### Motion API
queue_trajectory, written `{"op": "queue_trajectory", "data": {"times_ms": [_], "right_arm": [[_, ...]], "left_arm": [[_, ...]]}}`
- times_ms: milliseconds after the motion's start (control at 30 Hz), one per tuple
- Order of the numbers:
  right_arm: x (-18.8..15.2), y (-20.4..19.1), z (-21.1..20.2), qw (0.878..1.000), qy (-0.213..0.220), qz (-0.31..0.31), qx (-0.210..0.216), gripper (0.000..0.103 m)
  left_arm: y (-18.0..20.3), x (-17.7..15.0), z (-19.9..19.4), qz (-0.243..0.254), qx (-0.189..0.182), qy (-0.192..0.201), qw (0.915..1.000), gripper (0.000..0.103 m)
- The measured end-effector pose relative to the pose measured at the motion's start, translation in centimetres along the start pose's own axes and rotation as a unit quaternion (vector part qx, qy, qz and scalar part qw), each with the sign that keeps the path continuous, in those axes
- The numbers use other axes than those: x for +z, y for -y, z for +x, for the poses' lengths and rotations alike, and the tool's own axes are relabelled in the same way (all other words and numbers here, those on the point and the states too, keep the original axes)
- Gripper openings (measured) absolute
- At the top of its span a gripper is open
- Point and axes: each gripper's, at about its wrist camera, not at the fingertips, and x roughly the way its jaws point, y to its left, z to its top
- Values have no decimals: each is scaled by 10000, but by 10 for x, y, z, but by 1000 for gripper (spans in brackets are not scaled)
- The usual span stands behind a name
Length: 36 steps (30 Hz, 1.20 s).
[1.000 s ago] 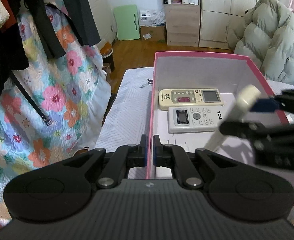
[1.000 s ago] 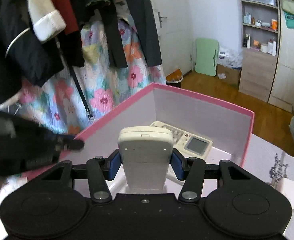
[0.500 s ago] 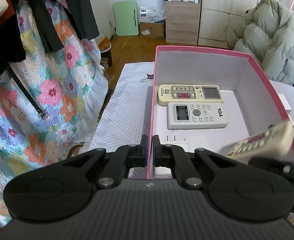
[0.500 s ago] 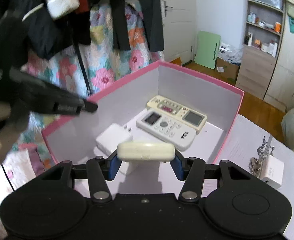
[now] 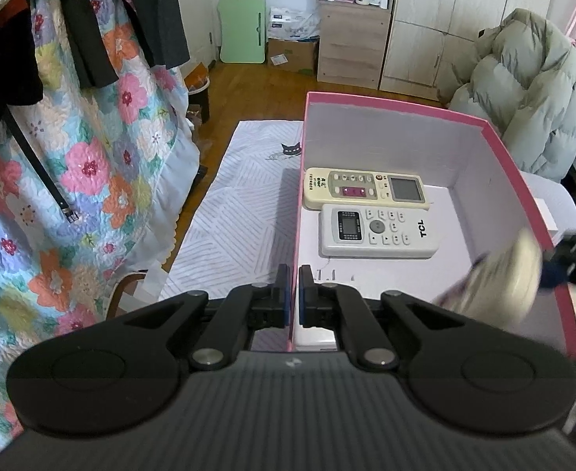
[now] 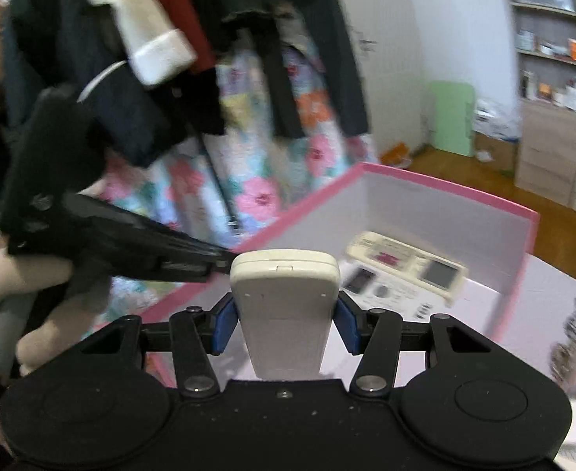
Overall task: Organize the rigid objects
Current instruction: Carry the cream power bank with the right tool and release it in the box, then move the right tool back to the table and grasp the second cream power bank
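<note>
Plainly, the left tongs (image 5: pixel 292 294) pinch the pink box (image 5: pixel 401 103) wall, while the right tongs (image 6: pixel 284 325) clamp a cream remote (image 6: pixel 286 298).

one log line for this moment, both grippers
left gripper: shut on pink box wall | right gripper: shut on cream remote, above box

The open pink cardboard box (image 5: pixel 515 180) stands on the table (image 5: pixel 233 212). Inside it two remote controls lie side by side: the cream-yellow remote control (image 5: pixel 364 190) is nearer the far wall, and the white remote control (image 5: pixel 378 231) is just before it.
</note>
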Motion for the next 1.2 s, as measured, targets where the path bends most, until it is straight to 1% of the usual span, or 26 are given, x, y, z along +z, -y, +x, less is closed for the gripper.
{"op": "queue_trajectory", "data": {"times_ms": [67,100,133,267,333,400,533,567,667,733,833,900,1000,1067,1100,1167,1200], "right_arm": [[-4,5,10,9985,-386,120,363,58],[-6,6,9,9984,-385,92,409,58],[-6,6,8,9980,-479,-16,411,58],[-3,10,4,9927,-963,-387,607,58],[-1,12,3,9891,-1201,-512,685,58],[-2,12,4,9839,-1433,-791,710,58],[-5,19,8,9783,-1682,-1067,574,58],[-4,20,10,9778,-1650,-1123,639,58],[-4,27,20,9766,-1773,-975,730,58],[-5,28,23,9792,-1685,-889,699,57],[-8,32,22,9826,-1644,-748,432,59],[-7,29,11,9861,-1456,-754,282,61],[-4,22,-17,9919,-1012,-762,33,63],[-5,19,-40,9956,-609,-700,-101,63],[-8,18,-54,9971,-318,-665,-209,64],[-14,18,-77,9971,65,-589,-478,70],[-17,19,-86,9966,152,-521,-619,71]], "left_arm": [[-1,0,1,6,-3,-16,10000,3],[0,-1,1,28,7,-11,10000,3],[0,-1,0,47,19,-13,10000,3],[-3,-1,-1,-34,-60,-38,10000,3],[-5,-2,-1,-66,-78,-17,9999,3],[-6,-3,-2,-95,-98,-14,9999,3],[-7,-3,-1,-83,-96,-8,9999,3],[-7,-3,-1,-83,-98,1,9999,3],[-10,-4,1,-142,-117,-19,9998,3],[-9,-5,2,-143,-117,-42,9998,3],[-7,-5,2,-96,-91,-70,9999,3],[-6,-5,3,-93,-87,-67,9999,3],[-5,-5,4,-83,-37,-71,9999,3],[-5,-5,5,-120,-54,-91,9999,3],[-4,-6,5,-117,-35,-90,9999,3],[-4,-5,5,-111,-3,-88,9999,3],[-4,-5,5,-115,-14,-94,9999,3]]}}
